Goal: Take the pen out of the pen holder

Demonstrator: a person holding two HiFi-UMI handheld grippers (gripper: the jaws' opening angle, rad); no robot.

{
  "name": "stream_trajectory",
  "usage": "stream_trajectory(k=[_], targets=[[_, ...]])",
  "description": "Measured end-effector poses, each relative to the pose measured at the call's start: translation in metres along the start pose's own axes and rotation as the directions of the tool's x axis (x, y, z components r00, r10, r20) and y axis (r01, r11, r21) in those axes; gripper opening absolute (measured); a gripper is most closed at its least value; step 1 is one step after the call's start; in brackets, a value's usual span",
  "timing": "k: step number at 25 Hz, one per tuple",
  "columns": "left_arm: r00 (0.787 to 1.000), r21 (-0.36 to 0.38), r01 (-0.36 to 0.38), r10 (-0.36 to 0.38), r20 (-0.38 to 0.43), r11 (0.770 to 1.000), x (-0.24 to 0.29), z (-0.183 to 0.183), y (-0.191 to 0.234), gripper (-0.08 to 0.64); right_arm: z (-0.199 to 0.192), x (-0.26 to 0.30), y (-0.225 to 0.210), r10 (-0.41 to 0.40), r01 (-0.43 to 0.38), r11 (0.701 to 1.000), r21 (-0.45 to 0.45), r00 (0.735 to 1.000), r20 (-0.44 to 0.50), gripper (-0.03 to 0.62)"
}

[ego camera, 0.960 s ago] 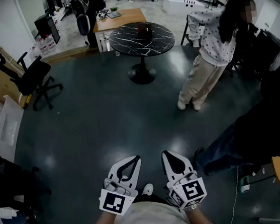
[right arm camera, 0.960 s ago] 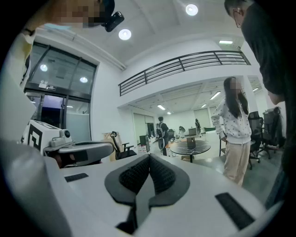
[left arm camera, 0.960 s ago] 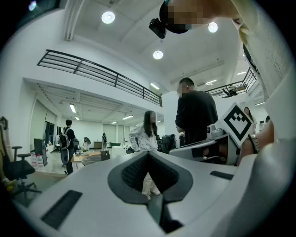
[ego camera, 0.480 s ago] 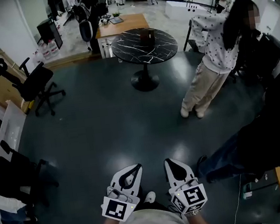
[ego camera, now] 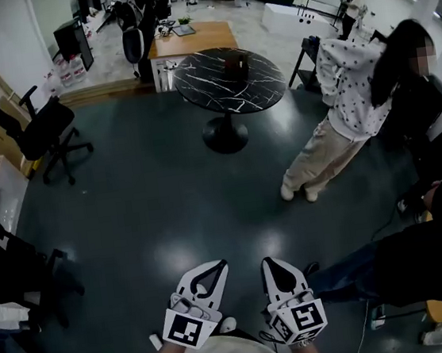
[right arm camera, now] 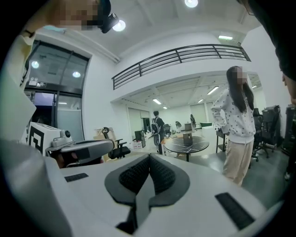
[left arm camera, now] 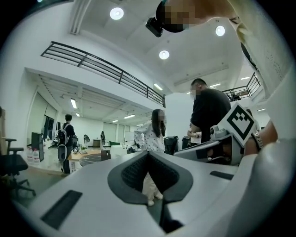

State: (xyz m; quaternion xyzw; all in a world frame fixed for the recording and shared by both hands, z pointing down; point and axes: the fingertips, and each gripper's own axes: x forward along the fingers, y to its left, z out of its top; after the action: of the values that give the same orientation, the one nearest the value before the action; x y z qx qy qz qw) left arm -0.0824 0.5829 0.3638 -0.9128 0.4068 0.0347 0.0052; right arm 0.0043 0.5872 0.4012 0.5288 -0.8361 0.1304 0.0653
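A small dark box-shaped holder (ego camera: 239,58) stands on the round black marble table (ego camera: 218,88) far ahead; the right gripper view shows this holder (right arm camera: 187,137) on that table (right arm camera: 190,146) too. No pen can be made out at this distance. My left gripper (ego camera: 218,265) and right gripper (ego camera: 267,263) are held side by side close to my body, over the dark floor. Both are shut with nothing between the jaws. The tips of the left gripper (left arm camera: 148,154) and of the right gripper (right arm camera: 149,159) meet.
A person in a dotted top (ego camera: 350,88) stands right of the table. Another person in dark clothes (ego camera: 430,254) is close on my right. An office chair (ego camera: 43,129) stands at the left, a second chair (ego camera: 16,269) nearer. A wooden desk (ego camera: 188,38) lies behind the table.
The view has shifted: the table and the person in the dotted top now sit a little lower and to the right. Both grippers stay shut near my body, slightly lower in view.
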Motion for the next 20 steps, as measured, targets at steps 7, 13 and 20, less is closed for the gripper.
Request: stream_trajectory(k=[7, 13, 20], targets=[[0.992, 0.116, 0.107, -0.099, -0.075, 0.987, 0.035, 0.005, 0.054, 0.009, 0.032, 0.058, 0.008, -0.009, 0.009, 1.0, -0.021, 1.0, 0.023, 0.018], [0.998, 0.017, 0.067, -0.067, 0.009, 0.998, 0.06, 0.016, 0.082, 0.009, 0.043, 0.091, 0.001, -0.003, 0.003, 1.0, -0.029, 1.0, 0.022, 0.018], [1.0, -0.057, 0.025, -0.024, 0.018, 0.998, 0.101, 0.011, 0.112, 0.009, 0.044, 0.135, -0.032, 0.002, -0.003, 1.0, -0.02, 1.0, -0.009, 0.018]])
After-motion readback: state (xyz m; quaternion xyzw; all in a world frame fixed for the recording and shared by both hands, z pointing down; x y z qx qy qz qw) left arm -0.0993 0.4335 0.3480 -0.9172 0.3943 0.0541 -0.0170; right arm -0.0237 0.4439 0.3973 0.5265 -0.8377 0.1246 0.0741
